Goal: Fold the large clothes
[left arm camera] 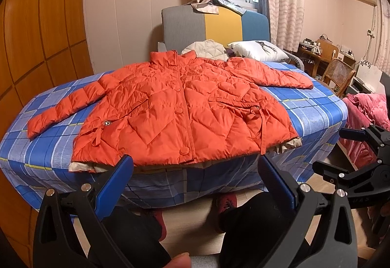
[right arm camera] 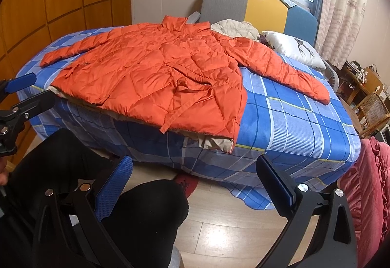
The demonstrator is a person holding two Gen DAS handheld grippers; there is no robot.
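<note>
Both the left claw (left arm camera: pixel 195 168) and right claw (right arm camera: pixel 195 170) gape wide, empty, before the spread orange jacket (left arm camera: pixel 180 107).

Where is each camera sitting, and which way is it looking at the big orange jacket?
Left wrist: it rides on the left hand-held gripper, low at the bed's foot, facing the orange jacket straight on; its open blue fingers, a fingertip and the person's black-clad legs show.
Right wrist: it rides on the right hand-held gripper, further right, viewing the jacket's hem corner at an angle; open fingers and legs show.
Shared: both see the jacket, blue plaid bedsheet, white pillow, and each other's gripper.
</note>
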